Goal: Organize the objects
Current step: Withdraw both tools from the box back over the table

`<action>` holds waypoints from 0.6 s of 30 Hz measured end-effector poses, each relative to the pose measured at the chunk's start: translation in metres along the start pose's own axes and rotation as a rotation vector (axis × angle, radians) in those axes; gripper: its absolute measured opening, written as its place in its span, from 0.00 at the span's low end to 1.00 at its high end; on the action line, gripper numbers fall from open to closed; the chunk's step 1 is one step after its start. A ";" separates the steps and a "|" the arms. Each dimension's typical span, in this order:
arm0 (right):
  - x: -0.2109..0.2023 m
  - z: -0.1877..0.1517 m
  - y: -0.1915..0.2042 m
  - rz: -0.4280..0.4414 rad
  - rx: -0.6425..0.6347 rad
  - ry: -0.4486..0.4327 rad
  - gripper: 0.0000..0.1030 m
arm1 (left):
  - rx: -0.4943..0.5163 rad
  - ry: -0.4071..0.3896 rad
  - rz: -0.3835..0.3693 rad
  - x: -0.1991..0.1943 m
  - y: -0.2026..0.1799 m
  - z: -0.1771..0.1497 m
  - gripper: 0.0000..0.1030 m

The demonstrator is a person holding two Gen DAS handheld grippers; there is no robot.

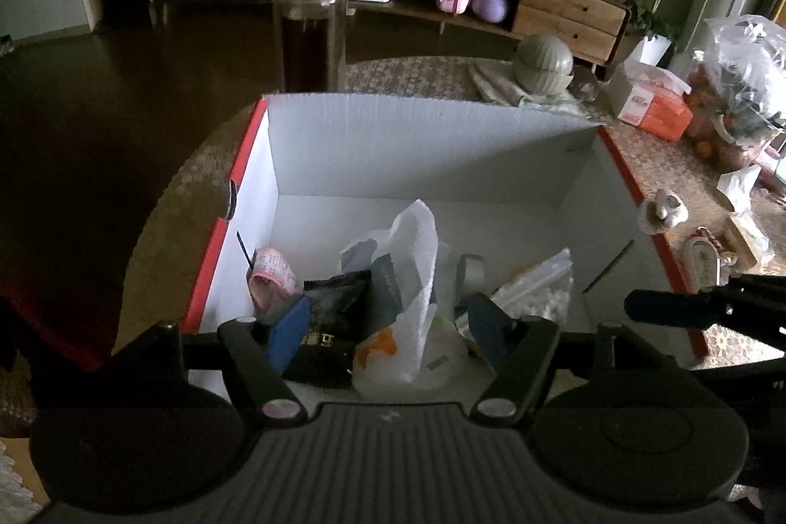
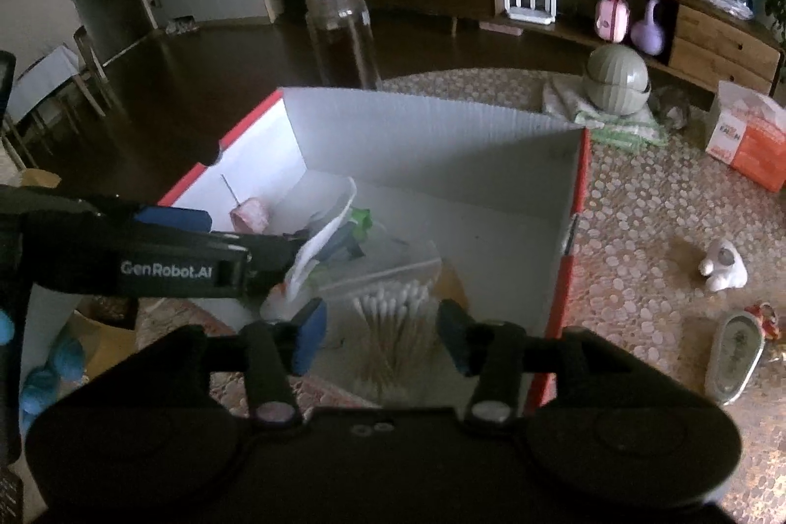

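One red-edged white box on the table. Inside it: one white plastic bag, one black packet, one pink roll, one zip bag of cotton swabs. Beside it: one glass jar, one tissue box, one white figurine.

In my white, red-edged box lie a white plastic bag, black packets left of it, bagged cotton swabs right.

"GenRobot.AI" on the left gripper (white lettering)
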State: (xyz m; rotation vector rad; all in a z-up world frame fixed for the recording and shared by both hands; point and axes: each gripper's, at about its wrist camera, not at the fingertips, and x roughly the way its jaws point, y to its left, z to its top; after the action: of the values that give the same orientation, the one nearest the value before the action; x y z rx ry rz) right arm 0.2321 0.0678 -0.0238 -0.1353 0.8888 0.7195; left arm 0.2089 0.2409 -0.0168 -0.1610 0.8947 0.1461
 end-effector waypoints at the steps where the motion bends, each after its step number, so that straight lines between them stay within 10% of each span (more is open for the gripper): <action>1: -0.004 -0.001 0.001 0.003 0.000 -0.008 0.59 | 0.000 -0.004 0.000 -0.004 -0.001 -0.001 0.69; 18: -0.082 -0.035 -0.007 0.056 -0.010 -0.106 0.79 | 0.011 -0.072 -0.025 -0.068 -0.046 -0.032 0.80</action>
State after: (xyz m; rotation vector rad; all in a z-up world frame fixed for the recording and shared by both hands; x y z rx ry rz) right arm 0.1791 0.0066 0.0142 -0.0808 0.7900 0.7766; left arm 0.1514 0.1852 0.0206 -0.1553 0.8213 0.1233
